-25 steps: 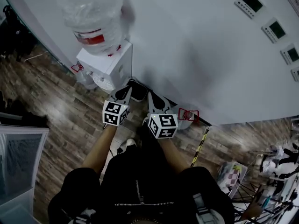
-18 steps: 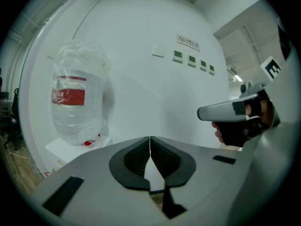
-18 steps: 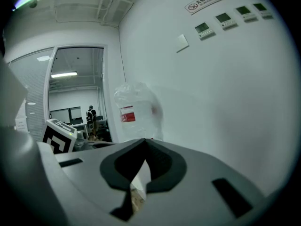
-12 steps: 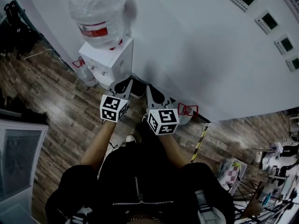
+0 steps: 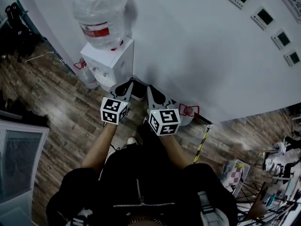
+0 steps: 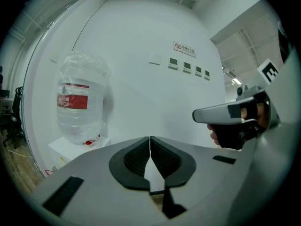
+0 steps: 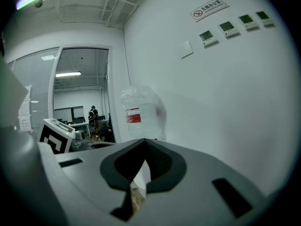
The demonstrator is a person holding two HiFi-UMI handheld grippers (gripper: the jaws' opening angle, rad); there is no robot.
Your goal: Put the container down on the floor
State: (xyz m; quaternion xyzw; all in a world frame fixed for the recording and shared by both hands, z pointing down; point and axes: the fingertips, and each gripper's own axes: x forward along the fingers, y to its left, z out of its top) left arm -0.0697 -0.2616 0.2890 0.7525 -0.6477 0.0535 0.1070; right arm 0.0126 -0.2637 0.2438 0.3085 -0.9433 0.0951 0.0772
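Against the white wall, the large clear plastic water bottle with a red label (image 5: 99,14) sits atop the white box-shaped dispenser (image 5: 111,60), untouched. The left gripper (image 5: 125,87) and right gripper (image 5: 155,94) hang nearby, each with jaws pressed together on nothing. The task looks unstarted; next, both likely must open and grasp the bottle before lowering it to the wood-plank floor (image 5: 56,108).

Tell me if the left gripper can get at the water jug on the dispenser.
Probably yes: nothing stands between the left gripper and the water jug, which sits ahead on the dispenser. Its jaws are shut, though, and empty.
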